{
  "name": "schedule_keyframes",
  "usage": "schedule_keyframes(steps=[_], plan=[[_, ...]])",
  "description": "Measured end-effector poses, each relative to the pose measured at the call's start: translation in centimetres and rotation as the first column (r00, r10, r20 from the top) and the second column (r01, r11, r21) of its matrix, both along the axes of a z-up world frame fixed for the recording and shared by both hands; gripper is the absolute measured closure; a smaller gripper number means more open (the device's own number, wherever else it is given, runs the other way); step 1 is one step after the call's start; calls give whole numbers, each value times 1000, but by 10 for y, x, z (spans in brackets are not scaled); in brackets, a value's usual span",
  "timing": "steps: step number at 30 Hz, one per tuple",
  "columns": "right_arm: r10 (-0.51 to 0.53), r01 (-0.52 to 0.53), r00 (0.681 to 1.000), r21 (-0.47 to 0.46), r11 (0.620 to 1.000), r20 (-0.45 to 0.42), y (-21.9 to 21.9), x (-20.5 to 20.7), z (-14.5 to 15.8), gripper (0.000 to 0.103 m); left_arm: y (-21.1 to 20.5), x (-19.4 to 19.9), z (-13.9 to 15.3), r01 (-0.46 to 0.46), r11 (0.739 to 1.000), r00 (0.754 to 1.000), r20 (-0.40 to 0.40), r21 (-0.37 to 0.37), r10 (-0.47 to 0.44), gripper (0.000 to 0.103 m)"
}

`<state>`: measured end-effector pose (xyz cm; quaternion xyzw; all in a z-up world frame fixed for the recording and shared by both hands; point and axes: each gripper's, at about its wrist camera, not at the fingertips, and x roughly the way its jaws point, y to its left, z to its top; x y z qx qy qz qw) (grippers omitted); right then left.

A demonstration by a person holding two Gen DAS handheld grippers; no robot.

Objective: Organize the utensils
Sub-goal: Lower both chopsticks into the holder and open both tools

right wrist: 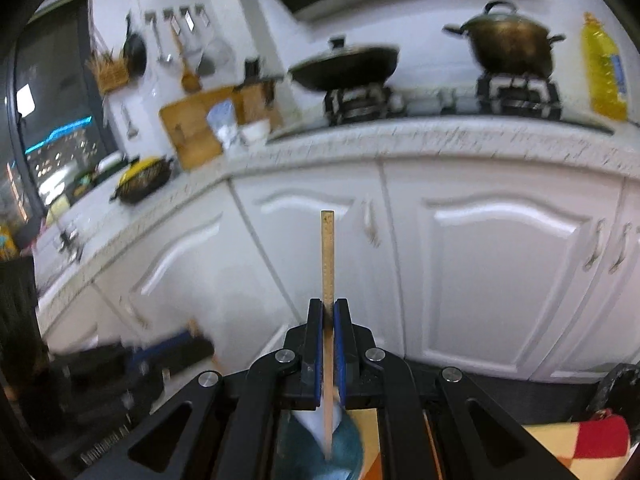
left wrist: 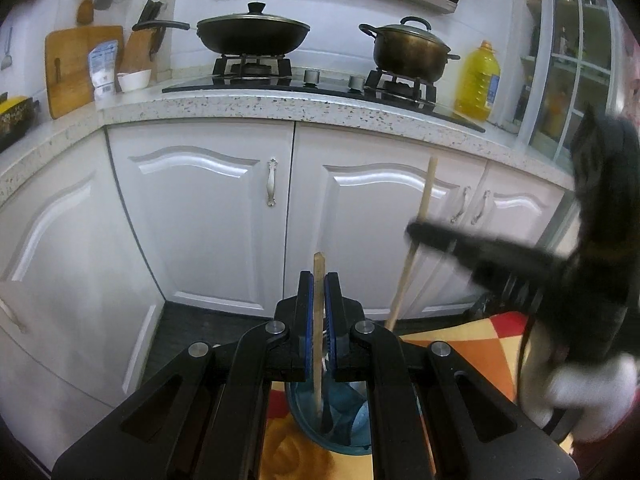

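Chopsticks [left wrist: 319, 300] [right wrist: 327, 264] sit pinched in each closed hand-held gripper [left wrist: 319, 280] [right wrist: 328, 308].

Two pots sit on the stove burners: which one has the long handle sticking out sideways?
The black wok on the left burner: one long handle runs out to its left. The brownish pot on the right burner has only two short side handles.

Wok [left wrist: 253, 34] left of pot [left wrist: 408, 50] on stove, oil bottle [left wrist: 478, 82] right, cabinets [left wrist: 200, 216] below.

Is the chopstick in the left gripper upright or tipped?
Upright: the chopstick stands vertically between the left hand-held gripper pads, its lower end inside the blue-green container.
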<state>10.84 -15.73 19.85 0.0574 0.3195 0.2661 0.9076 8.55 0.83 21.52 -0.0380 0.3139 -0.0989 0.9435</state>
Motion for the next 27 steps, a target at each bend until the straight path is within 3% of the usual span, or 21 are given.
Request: schedule_keyframes(steps=[6, 7, 8, 11, 16, 27], plan=[[32, -35, 995, -29, 999, -99, 2, -4, -23, 94, 8, 0, -1, 4, 998, 999, -34, -56, -6, 96], [33, -36, 994, -26, 999, -103, 0, -6, -23, 90, 9, -1, -1, 2, 998, 999, -37, -62, -5, 91], [28, -31, 994, -25, 999, -104, -5, -10, -23, 78, 10, -3, -1, -3, 998, 999, -41, -66, 0, 81], [17, -20, 993, -21, 1000, -113, -19, -22, -23, 74, 12, -11, 1, -6, 996, 999, -38, -88, 3, 65], [-11, 5, 993, -52, 999, -119, -37, -41, -25, 74, 10, -29, -1, -10, 996, 999, -41, -93, 6, 60], [-77, 64, 988, -93, 994, -133, -56, -78, -33, 72, -14, -61, -26, -15, 999, 995, -99, -36, 11, 59]])
